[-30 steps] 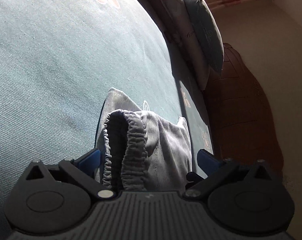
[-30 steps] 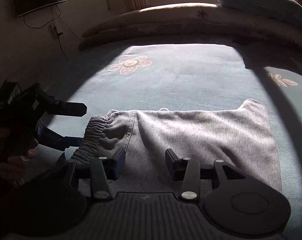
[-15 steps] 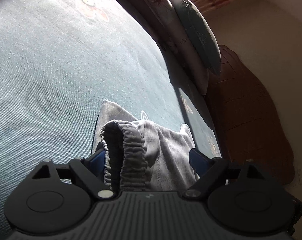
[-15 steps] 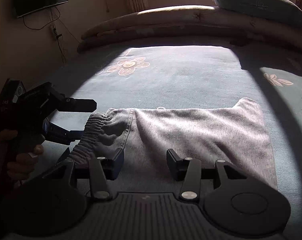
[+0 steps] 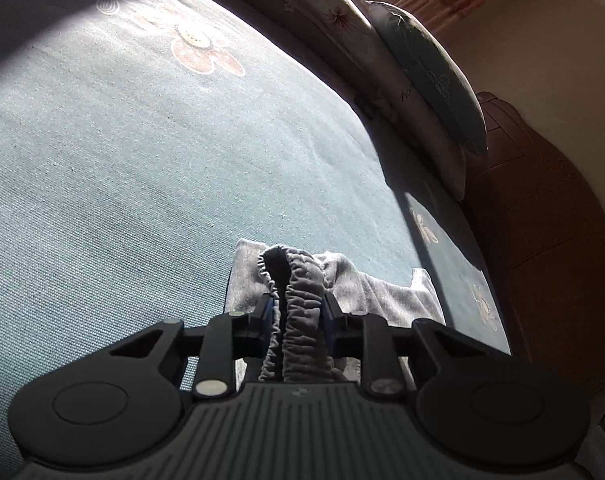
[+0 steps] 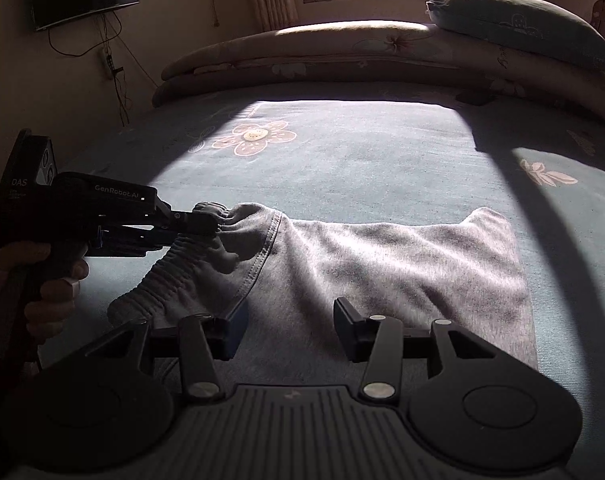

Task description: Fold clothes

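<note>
Black grippers (image 6: 288, 324), blue-padded fingers (image 6: 238, 330)

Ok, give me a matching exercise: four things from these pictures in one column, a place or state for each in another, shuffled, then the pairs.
Things:
1. left gripper
2. right gripper
3. grey pants
4. pillow

Places or states:
A. on top of the rolled quilt by the window
B. open, above the cloth
C. spread on the teal bedsheet
D. clamped on the elastic waistband

Pairs: 1-D, 2-B, 3-C, 4-A
</note>
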Available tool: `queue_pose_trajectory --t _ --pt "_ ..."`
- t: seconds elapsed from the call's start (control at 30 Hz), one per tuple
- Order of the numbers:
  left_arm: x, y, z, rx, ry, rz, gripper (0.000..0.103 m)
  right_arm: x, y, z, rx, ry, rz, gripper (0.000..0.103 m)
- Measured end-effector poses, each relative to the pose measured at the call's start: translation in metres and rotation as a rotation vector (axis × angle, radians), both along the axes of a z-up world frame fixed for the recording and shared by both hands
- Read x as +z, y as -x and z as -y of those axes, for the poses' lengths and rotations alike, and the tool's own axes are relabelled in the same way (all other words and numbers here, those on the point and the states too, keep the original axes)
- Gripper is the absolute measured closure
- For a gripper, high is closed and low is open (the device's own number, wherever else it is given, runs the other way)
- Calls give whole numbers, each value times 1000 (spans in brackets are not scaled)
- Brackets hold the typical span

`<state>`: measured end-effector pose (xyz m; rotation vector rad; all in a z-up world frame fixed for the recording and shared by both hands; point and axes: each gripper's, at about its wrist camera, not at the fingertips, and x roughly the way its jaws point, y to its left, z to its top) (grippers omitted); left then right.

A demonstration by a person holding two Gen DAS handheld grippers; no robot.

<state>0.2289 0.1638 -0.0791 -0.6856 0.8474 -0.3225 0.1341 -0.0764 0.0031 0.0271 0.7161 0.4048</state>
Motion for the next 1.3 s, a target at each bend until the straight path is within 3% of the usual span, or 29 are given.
queue_pose_trajectory --t 0.1,0.2,0.27,0.33,0.47,0.57,0.63,0.77,0.87,1.0,1.1,1.3 --pt "-1 7 -10 16 12 -14 68 1 3 0 7 5 7 51" --pt "11 18 -22 52 -21 37 57 -1 8 -4 49 -14 1 51" --pt "17 25 -29 94 -9 77 39 -3 13 -12 102 -27 7 51" --pt "19 30 -30 98 24 108 33 -6 19 -27 164 -17 8 52" --pt "27 27 -45 46 59 160 32 -26 28 -61 255 37 -52 52" --pt "33 20 -44 -12 83 198 24 -29 40 -71 266 82 -30 51" --pt "31 12 -31 -63 92 215 24 -26 48 -71 267 86 -10 51" --pt "24 0 3 -155 38 186 24 -14 58 -51 208 55 25 52" --pt "15 -3 11 -121 -41 132 25 -15 60 -35 140 39 29 50" --pt "15 5 -5 -102 12 123 26 -34 56 -18 74 29 -43 46" --pt "18 12 -10 -100 27 147 24 -34 61 -14 80 7 -32 43" --pt "24 16 9 -216 22 179 17 -4 42 12 15 3 32 43"
